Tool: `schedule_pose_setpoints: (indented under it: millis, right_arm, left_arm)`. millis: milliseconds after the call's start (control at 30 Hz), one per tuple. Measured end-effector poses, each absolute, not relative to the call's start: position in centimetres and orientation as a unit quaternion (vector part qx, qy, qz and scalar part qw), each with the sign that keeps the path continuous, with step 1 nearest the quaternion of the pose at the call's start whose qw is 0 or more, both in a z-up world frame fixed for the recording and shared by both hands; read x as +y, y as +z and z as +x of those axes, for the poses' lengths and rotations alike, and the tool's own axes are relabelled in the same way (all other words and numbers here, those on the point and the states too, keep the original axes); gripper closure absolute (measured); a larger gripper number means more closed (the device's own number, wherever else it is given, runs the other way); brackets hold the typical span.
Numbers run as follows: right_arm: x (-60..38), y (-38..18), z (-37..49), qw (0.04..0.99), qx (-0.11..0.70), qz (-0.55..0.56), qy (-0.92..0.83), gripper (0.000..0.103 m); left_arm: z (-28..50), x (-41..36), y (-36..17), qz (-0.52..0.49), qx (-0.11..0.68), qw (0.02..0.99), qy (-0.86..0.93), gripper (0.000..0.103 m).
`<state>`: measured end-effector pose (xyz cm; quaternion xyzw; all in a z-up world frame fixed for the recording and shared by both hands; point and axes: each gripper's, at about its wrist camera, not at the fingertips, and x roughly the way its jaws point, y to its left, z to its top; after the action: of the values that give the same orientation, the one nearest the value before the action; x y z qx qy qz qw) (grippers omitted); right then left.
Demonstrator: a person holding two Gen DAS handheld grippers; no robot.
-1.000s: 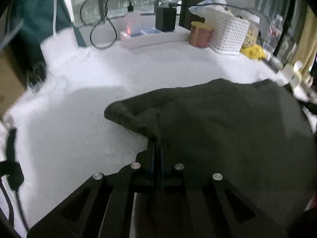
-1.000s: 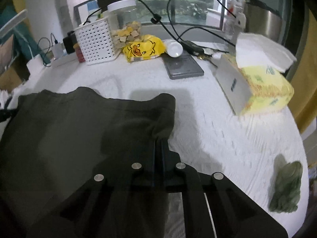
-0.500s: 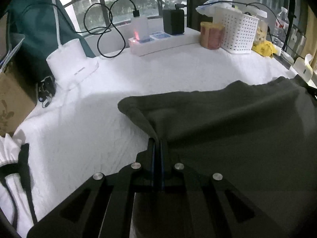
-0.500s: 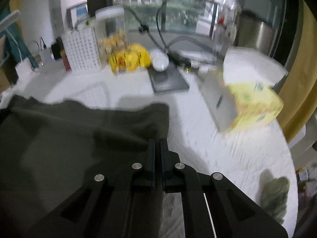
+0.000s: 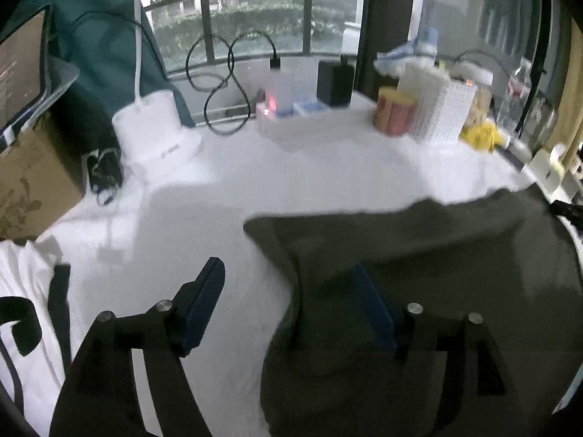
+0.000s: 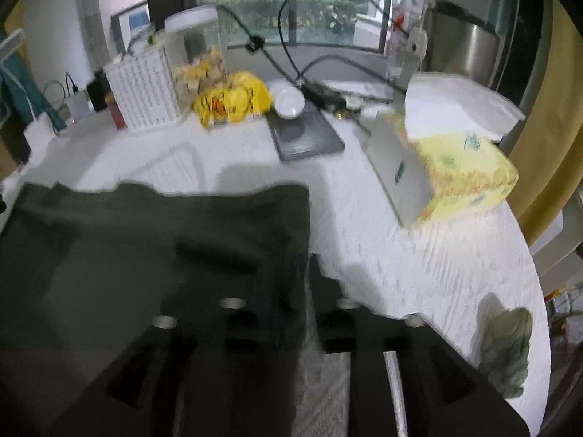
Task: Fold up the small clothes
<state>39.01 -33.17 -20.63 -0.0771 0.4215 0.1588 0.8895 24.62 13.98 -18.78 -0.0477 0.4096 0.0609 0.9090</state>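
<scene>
A dark olive garment (image 5: 419,255) lies on the white table cover (image 5: 291,167); it also shows in the right wrist view (image 6: 153,240). My left gripper (image 5: 288,273) is open wide, and the garment's left corner hangs loosely between its fingers (image 5: 204,291). My right gripper (image 6: 302,266) is partly open at the garment's right edge, with cloth draped between its blurred fingers.
A white basket (image 5: 444,109), a can (image 5: 393,114), a power strip (image 5: 288,109) and a white lamp base (image 5: 156,127) line the back. A yellow tissue pack (image 6: 448,171), a tablet (image 6: 306,134) and a yellow bag (image 6: 233,98) stand right. A white garment (image 5: 25,313) lies left.
Both grippers were shut on the garment's corners and have opened, the left one wide. The garment's far edge has come down onto the table.
</scene>
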Motion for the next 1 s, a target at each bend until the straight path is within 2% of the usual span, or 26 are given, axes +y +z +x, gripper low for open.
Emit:
schedule_pose_setpoints:
  millis: [33, 300, 333, 400, 433, 467, 667, 833, 1000]
  right_arm:
    - [-33.1, -20.4, 39.3, 0.89, 0.418, -0.073, 0.163, 0.056]
    - [-31.2, -22.5, 42.4, 0.877, 0.44, -0.064, 0.18, 0.057]
    - [-30.9, -22.6, 42.4, 0.878, 0.437, -0.073, 0.18, 0.058]
    - [-30.5, -22.6, 42.5, 0.879, 0.432, -0.092, 0.18, 0.099]
    - [-30.5, -22.4, 42.5, 0.88, 0.429, -0.092, 0.181, 0.097]
    - [-30.6, -22.2, 42.4, 0.884, 0.421, -0.095, 0.177, 0.098]
    - [-30.7, -19.4, 41.6, 0.917, 0.353, -0.096, 0.16, 0.098]
    - [-30.6, -21.0, 42.7, 0.907, 0.379, -0.101, 0.151, 0.098]
    - [-29.8, -22.0, 43.3, 0.894, 0.407, -0.118, 0.142, 0.098]
  left_arm:
    - [25.1, 14.1, -18.7, -0.045, 0.407, 0.911, 0.057, 0.03]
    - [29.7, 15.1, -21.7, -0.032, 0.438, 0.897, 0.043, 0.031]
    - [30.0, 15.1, -22.1, -0.029, 0.441, 0.896, 0.038, 0.044]
    - [30.3, 14.6, -22.6, -0.006, 0.435, 0.899, 0.04, 0.065]
    - [30.3, 14.3, -22.5, 0.006, 0.429, 0.903, 0.035, 0.091]
    - [30.3, 14.2, -22.4, 0.01, 0.427, 0.904, 0.033, 0.098]
    - [29.5, 14.8, -20.7, -0.01, 0.378, 0.924, 0.063, 0.098]
    - [29.5, 15.3, -20.5, -0.012, 0.375, 0.925, 0.067, 0.098]
    - [30.4, 15.5, -22.1, -0.025, 0.419, 0.905, 0.067, 0.096]
